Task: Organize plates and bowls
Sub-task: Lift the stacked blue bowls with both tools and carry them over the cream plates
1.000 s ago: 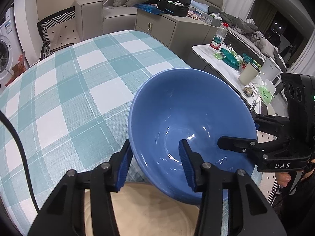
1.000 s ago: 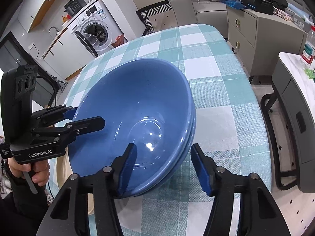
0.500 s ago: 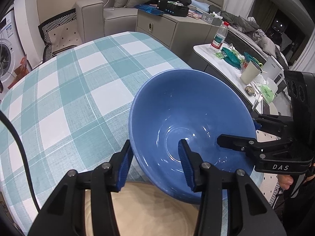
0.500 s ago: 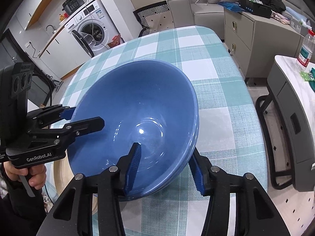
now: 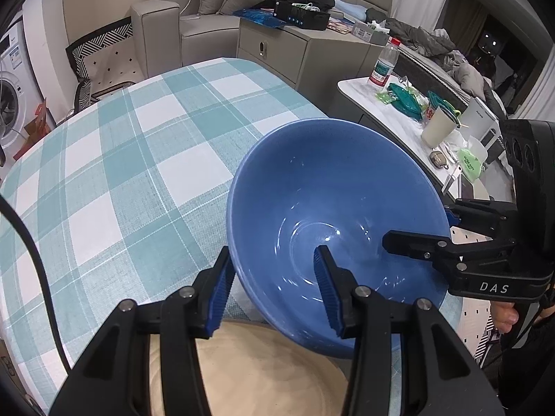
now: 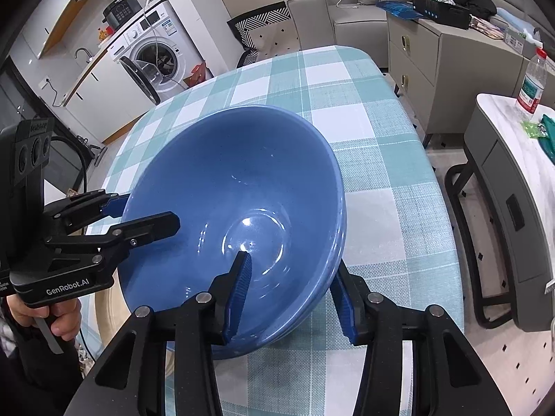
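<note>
Right claw (image 6: pixel 295 291) has just been closing its ribbed blue pads onto the rim of the stacked glossy blue ceramic bowls (image 6: pixel 239 194), one pad inside, one outside.

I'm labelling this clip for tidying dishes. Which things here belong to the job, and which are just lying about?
Job:
- blue bowl, nested in another blue bowl below it
- cream plate
- left gripper and right gripper, each straddling the bowl's rim

Lying about:
- water bottle
- cream cup
- washing machine
</note>
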`<action>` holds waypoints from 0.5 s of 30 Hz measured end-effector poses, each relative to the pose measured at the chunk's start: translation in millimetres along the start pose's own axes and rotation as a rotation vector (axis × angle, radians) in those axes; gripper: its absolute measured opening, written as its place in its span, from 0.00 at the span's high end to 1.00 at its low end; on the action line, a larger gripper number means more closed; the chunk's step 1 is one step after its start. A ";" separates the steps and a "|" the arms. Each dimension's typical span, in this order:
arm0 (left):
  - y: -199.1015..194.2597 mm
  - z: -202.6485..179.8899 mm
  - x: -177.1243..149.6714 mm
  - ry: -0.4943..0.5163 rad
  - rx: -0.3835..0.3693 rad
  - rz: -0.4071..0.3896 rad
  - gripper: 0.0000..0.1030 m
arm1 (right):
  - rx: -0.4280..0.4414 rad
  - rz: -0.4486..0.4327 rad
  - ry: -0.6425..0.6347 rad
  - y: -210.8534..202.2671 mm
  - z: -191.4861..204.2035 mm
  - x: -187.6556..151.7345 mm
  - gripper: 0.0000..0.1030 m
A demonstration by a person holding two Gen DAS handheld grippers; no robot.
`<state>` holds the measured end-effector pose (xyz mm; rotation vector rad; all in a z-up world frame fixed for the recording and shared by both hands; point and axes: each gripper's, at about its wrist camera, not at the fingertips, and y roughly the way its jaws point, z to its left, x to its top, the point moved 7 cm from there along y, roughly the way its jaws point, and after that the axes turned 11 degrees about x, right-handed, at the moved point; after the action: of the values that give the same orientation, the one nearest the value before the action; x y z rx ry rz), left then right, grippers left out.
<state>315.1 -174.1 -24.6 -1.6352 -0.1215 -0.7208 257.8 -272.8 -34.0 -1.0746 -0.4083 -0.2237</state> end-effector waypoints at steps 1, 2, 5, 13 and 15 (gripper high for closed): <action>-1.0 -0.3 0.3 0.001 0.001 -0.002 0.56 | -0.001 -0.002 -0.001 -1.3 0.5 0.3 0.55; -2.2 -0.6 0.5 0.002 0.001 -0.003 0.56 | -0.002 -0.005 -0.002 -3.1 1.0 1.0 0.55; -6.3 -1.3 1.7 0.003 -0.001 -0.013 0.56 | -0.004 -0.012 -0.008 -8.4 2.8 2.7 0.55; -22.0 1.0 5.8 -0.002 0.007 -0.044 0.56 | -0.008 -0.030 -0.038 -19.7 13.9 8.7 0.55; -25.6 2.7 6.5 -0.006 0.013 -0.048 0.56 | -0.009 -0.034 -0.048 -22.3 17.7 10.6 0.55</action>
<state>309.3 -168.2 0.6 -1.6272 -0.1698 -0.7501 255.2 -267.3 -4.2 -1.0840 -0.4694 -0.2298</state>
